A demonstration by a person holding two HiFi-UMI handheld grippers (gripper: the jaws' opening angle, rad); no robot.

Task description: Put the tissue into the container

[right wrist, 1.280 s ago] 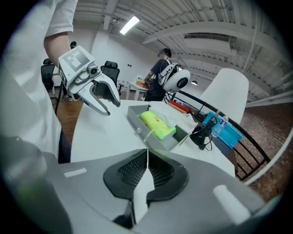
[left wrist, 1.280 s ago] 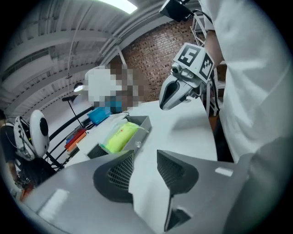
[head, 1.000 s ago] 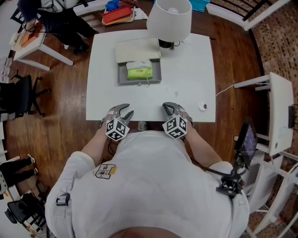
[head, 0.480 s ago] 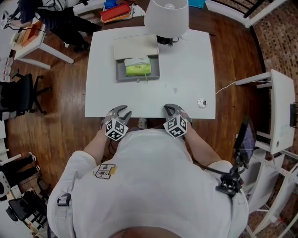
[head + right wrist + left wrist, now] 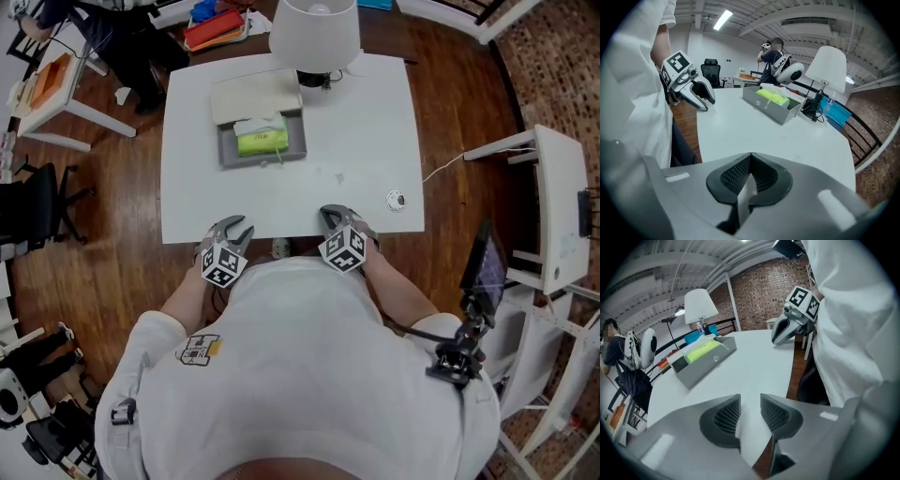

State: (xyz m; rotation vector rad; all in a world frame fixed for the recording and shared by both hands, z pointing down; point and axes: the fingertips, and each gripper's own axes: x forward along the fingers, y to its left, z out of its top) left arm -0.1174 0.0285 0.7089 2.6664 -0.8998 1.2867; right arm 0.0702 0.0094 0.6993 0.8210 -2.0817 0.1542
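Note:
A grey open container (image 5: 225, 153) stands on the far left part of the white table (image 5: 356, 141). A green tissue pack (image 5: 262, 142) lies inside it, with white tissue (image 5: 255, 125) at its far end. The pack (image 5: 701, 350) and container (image 5: 705, 364) also show in the left gripper view, and again as pack (image 5: 772, 97) and container (image 5: 771, 110) in the right gripper view. My left gripper (image 5: 232, 232) hovers at the table's near edge, jaws a little apart and empty. My right gripper (image 5: 334, 217) sits beside it, shut on nothing. Both are far from the container.
A white lamp (image 5: 314, 33) stands at the table's far edge, right behind the container, with a beige lid (image 5: 246, 92) beside it. A small round object (image 5: 397, 200) lies near the table's right side. A white side table (image 5: 553, 216) stands to the right, and a person (image 5: 774, 55) stands beyond the table.
The head view has shifted, so the table and container now sit higher and further left in the picture. Both grippers remain at the near edge, jaws unchanged.

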